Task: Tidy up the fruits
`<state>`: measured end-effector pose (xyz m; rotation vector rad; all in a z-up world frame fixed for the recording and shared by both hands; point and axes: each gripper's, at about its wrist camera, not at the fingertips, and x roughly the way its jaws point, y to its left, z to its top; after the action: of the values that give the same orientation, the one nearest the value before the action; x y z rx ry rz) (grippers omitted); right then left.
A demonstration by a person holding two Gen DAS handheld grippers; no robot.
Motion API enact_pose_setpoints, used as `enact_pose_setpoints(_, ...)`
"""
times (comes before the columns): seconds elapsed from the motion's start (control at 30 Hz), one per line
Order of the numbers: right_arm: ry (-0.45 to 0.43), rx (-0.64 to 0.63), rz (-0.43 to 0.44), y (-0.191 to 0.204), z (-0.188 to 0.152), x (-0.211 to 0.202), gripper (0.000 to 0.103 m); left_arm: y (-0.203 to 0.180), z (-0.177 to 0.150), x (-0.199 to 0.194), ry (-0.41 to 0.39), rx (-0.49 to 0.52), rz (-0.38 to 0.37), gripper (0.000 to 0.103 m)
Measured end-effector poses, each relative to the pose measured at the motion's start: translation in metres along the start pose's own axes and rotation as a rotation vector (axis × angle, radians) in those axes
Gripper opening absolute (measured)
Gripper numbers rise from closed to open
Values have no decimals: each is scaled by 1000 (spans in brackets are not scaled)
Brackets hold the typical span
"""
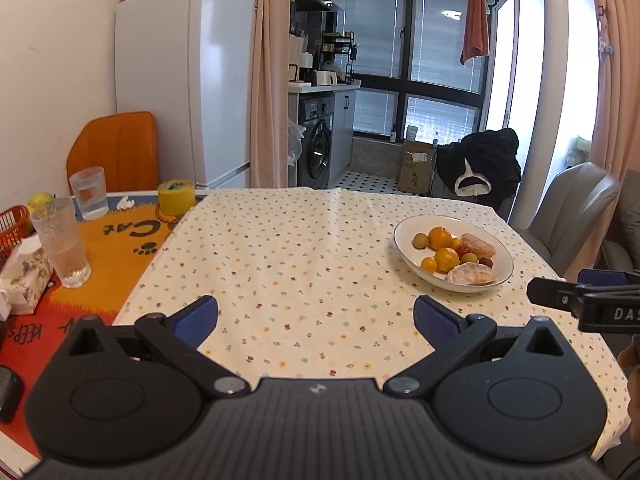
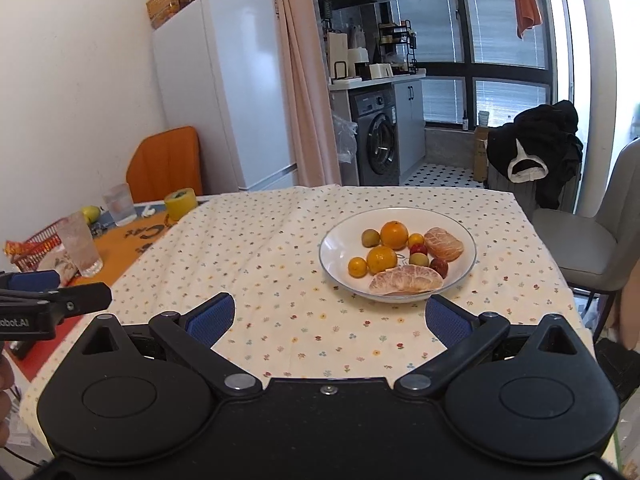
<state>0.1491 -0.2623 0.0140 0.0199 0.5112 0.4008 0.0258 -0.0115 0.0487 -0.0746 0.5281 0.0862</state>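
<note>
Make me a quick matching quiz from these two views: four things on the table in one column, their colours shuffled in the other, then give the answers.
Things
1. plate
2. roll of tape
3. basket
4. tall glass

Colours
A. clear
B. red-orange
C. white
D. yellow

Pairs: 1-C, 2-D, 3-B, 4-A.

The plate holds the fruit on the flowered cloth; the other three stand to the left of it. Both the left tongs and the right tongs are open and hold nothing.
</note>
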Motion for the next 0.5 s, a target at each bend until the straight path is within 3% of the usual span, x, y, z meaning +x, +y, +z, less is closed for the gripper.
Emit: enact_pose_setpoints(0.5, 7, -8, 10, 1, 0, -1, 103, 1, -3, 4, 22, -13, -13, 103)
